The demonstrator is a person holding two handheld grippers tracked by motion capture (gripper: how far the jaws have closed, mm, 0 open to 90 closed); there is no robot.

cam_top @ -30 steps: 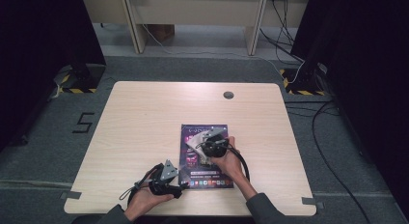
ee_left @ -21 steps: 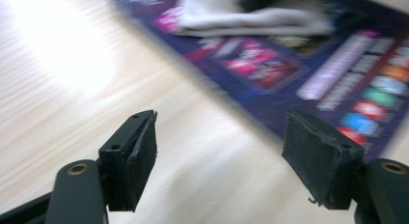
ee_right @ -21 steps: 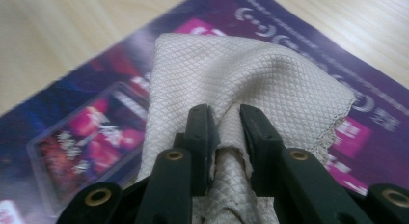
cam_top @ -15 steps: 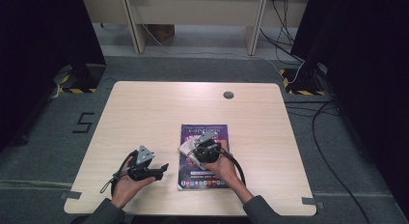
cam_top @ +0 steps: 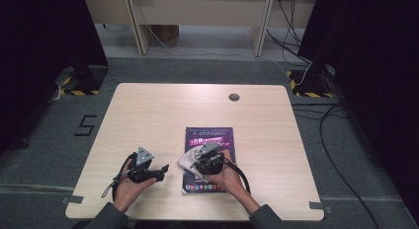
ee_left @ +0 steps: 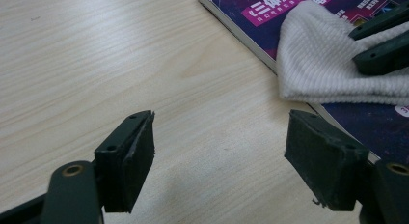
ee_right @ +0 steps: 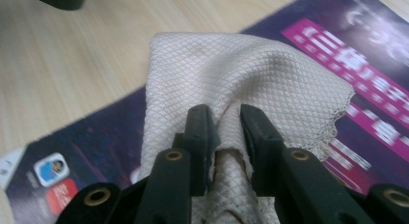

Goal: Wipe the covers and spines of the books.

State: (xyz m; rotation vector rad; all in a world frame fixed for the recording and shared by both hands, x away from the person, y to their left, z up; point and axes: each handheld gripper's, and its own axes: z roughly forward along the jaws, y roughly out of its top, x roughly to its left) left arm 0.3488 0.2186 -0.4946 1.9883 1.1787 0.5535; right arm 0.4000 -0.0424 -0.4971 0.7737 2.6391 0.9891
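**Left hand lets go of the book; right keeps wiping with the cloth**

Compared with a second ago, the left gripper (cam_top: 159, 171) has pulled away from the book's (cam_top: 210, 135) lower left corner and now sits over bare wooden table (cam_top: 148, 115), just beside the book's left edge. Its jaws have just been opening and stand spread wide with nothing between them; only wood grain shows in the gap in the left gripper view. The book no longer seems steadied by that hand, so the wiping appears to rest on the right hand alone.

The right gripper (ee_right: 225, 137) has slid toward the book's lower left part. Its jaws are pressed nearly together, pinching a raised fold of the white waffle-weave cloth (ee_right: 231, 74). The rest of the cloth fans out ahead of the jaw tips and lies flat on the purple cover, its near corner hanging past the book's left edge toward the left gripper.
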